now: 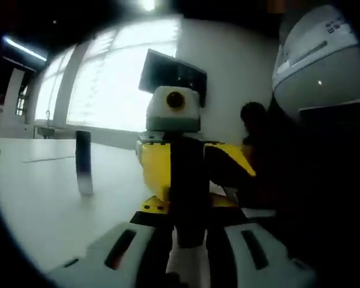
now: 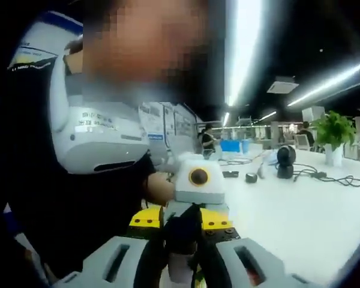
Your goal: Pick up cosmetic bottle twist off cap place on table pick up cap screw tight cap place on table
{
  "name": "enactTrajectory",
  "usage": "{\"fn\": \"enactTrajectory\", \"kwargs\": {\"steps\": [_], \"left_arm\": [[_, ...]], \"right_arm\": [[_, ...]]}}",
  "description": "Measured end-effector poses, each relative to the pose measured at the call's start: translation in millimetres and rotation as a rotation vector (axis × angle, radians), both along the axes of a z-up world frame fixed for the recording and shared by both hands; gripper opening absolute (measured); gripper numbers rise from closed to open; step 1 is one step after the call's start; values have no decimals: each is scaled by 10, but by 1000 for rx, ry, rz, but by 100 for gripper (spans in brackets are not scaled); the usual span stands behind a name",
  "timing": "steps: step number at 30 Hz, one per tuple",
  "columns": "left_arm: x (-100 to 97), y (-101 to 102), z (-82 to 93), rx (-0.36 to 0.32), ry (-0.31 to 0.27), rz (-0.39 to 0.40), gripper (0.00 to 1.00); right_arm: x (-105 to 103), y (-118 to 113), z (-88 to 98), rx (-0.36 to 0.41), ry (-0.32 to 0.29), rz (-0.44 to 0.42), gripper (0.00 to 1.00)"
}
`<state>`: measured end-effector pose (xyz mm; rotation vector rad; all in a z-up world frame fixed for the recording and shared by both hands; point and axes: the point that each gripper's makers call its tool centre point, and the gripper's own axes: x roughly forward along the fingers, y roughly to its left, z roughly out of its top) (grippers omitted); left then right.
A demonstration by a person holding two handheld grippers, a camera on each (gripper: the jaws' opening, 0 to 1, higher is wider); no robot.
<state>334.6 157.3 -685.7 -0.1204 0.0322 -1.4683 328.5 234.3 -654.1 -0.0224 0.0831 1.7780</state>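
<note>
On the table (image 1: 42,204) one dark tube (image 1: 84,162) stands; left tongs (image 1: 189,243) and right tongs (image 2: 181,243) clamp one cosmetic bottle (image 1: 189,225).

Backlight from the windows (image 1: 102,78) ahead of the left gripper (image 1: 186,240) leaves near objects dark and soft. Ceiling strip lights (image 2: 246,42) glare above the right gripper (image 2: 183,252); fisheye edges bend and blur.

Standing upright on table (image 1: 42,204), left of right gripper (image 1: 189,240): cap (image 1: 83,162). Sitting farther back on table in right gripper view: potted plant (image 2: 334,135).
</note>
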Motion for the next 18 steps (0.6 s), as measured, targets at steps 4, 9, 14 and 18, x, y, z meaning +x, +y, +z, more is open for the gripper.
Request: {"fn": "enactTrajectory", "kwargs": {"steps": [4, 9, 14, 18], "left_arm": [[59, 28, 48, -29, 24, 15, 10], [191, 55, 65, -35, -1, 84, 10], [360, 96, 43, -19, -34, 171, 10], [486, 150, 64, -24, -49, 244, 10]], "right_arm": [[156, -26, 76, 59, 19, -94, 36], [295, -92, 163, 125, 32, -225, 36], [518, -203, 170, 142, 11, -395, 38], [629, -264, 208, 173, 7, -524, 38]]}}
